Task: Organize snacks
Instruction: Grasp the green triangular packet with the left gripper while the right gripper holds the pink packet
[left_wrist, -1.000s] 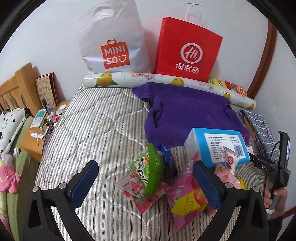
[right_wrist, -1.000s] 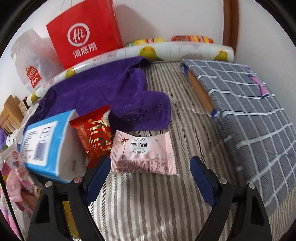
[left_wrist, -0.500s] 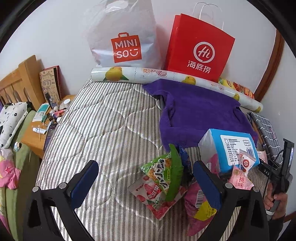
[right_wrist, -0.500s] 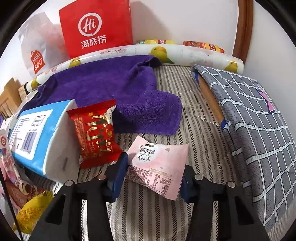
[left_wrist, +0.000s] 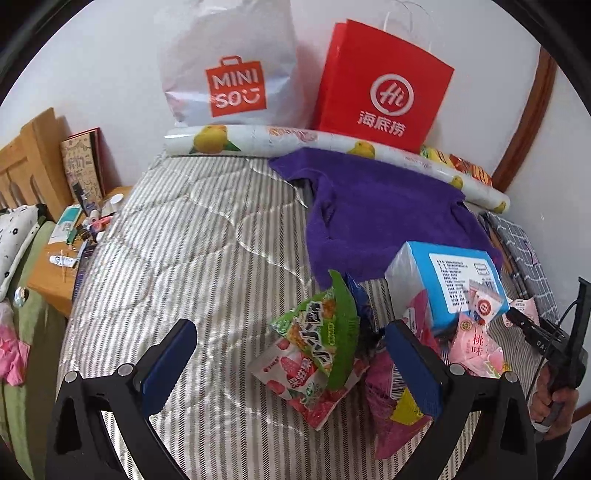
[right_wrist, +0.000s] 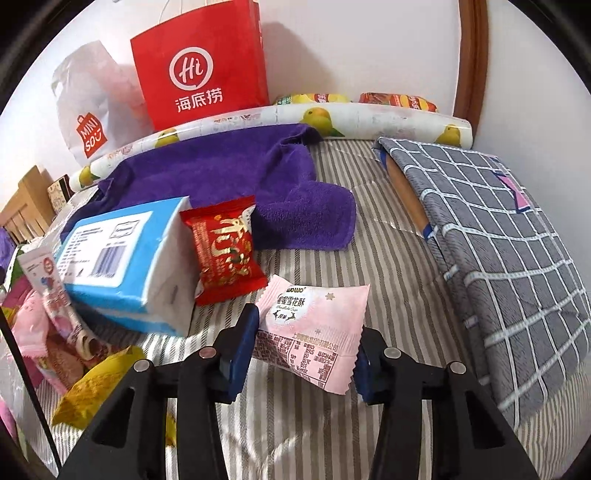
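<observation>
- Lifted since a second ago: pink snowflake-crisp packet (right_wrist: 314, 332), lower centre, clamped in right gripper (right_wrist: 303, 354).
- Spread wide, empty: left gripper (left_wrist: 291, 365).
- Just left: red candy packet (right_wrist: 225, 251), blue tissue pack (right_wrist: 122, 258).

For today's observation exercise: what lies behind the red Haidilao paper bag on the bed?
Behind the red bag only the white wall shows. A white Miniso bag stands beside it. Anything directly behind the bag is covered.
</observation>
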